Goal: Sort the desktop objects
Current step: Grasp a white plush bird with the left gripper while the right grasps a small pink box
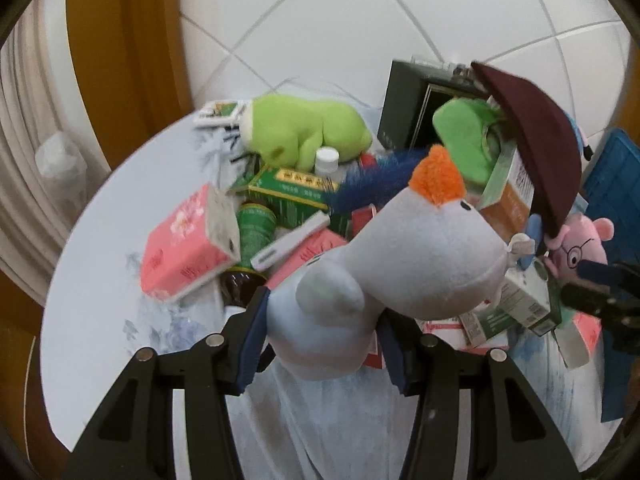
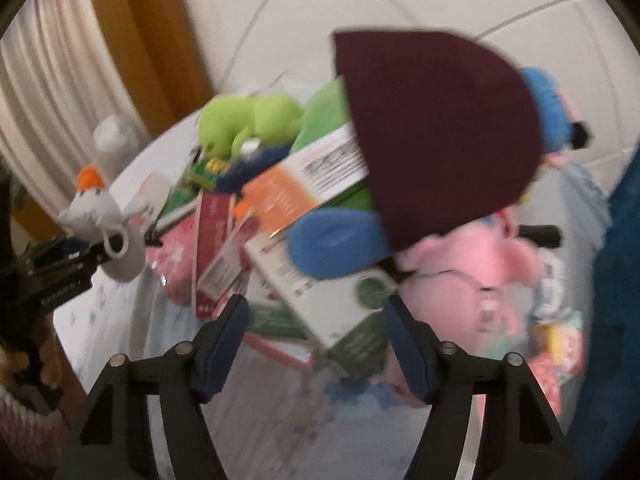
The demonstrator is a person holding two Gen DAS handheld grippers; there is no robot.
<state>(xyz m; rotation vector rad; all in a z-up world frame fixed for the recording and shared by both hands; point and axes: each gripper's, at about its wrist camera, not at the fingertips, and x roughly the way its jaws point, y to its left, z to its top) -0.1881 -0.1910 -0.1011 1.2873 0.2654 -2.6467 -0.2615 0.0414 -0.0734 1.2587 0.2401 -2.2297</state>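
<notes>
My left gripper (image 1: 322, 342) is shut on a white plush toy with an orange tuft (image 1: 408, 256), held above the pile. In the right wrist view the same toy (image 2: 96, 208) hangs at the far left in that gripper (image 2: 76, 260). My right gripper (image 2: 316, 340) is open, with nothing pressed between its blue pads; it hovers over a white and green box (image 2: 344, 308) beside a pink pig plush (image 2: 472, 276). A maroon cap (image 2: 440, 132) lies on top of the heap. The right gripper (image 1: 596, 300) shows dark at the right edge of the left wrist view.
The round table (image 1: 92, 288) carries a heap: a green frog plush (image 1: 304, 128), pink tissue pack (image 1: 188, 248), green box (image 1: 292, 192), brown bottle (image 1: 240, 288), orange and white carton (image 2: 292, 188). A dark box (image 1: 404, 108) stands behind, a blue crate (image 1: 612, 184) at right.
</notes>
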